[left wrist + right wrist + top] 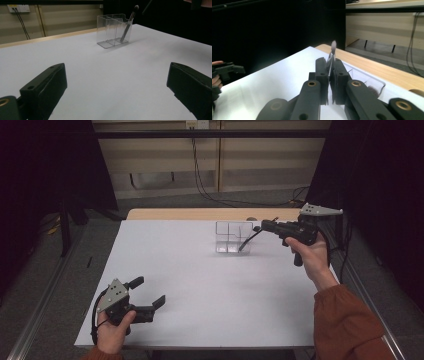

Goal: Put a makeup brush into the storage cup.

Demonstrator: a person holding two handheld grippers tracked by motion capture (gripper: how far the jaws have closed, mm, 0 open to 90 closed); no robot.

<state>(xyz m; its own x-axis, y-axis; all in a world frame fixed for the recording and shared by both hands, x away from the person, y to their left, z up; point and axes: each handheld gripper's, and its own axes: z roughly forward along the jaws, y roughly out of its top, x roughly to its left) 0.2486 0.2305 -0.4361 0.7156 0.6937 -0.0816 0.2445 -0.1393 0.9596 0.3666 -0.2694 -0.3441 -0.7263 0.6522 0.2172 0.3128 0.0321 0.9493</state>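
High view: the right tool is holding a slim makeup brush by its upper end, jaws closed tight on the ferrule, at the right end of a clear divided organizer standing toward the far edge of the table. The brush is slanting, its lower end down inside the organizer's right compartment. Right gripper view: the bristle tip is standing up between the clamped jaws. Left gripper view: the left tool is resting near the front-left corner, jaws apart with nothing between them, well apart from the organizer.

Judgement: the step in hand is working the brush at that compartment. The handle should be kept clear of the divider walls, since the light organizer could tip or slide. The grip should be kept firm.
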